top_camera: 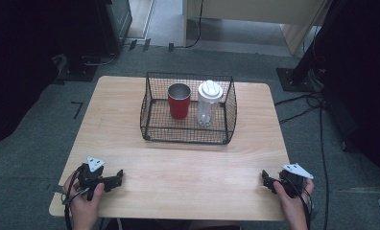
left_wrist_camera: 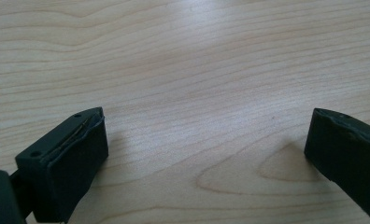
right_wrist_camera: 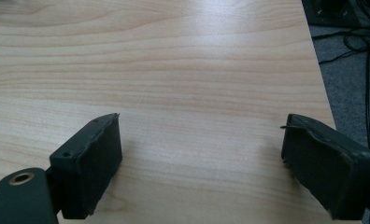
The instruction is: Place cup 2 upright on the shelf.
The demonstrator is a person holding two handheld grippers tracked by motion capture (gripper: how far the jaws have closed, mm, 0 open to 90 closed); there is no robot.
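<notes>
**Both hand-held grippers parked at the near edge, basket untouched**

Nearest to the person, the left hand-held gripper (top_camera: 112, 180) is rested on the counter (top_camera: 188, 167) in front of the basket (top_camera: 188, 109), toward its left, with its jaws spread wide and nothing between them; bare wood is seen past its pads (left_wrist_camera: 75, 168) in the left gripper view. The right hand-held gripper (top_camera: 268, 181) is held in front of the basket toward its right, near the counter's edge. Its jaws are also seen apart over bare wood in the right gripper view, and nothing is gripped. Both seem to be kept low and well short of the basket as a resting pose.

Farther off, the wire basket is set at the middle of the counter. Inside it, a red cup (top_camera: 179, 101) stands upright at the left and a white-lidded bottle (top_camera: 208, 103) stands upright just beside it at the right. The two are probably kept together there so that either can be reached from the open top.
</notes>
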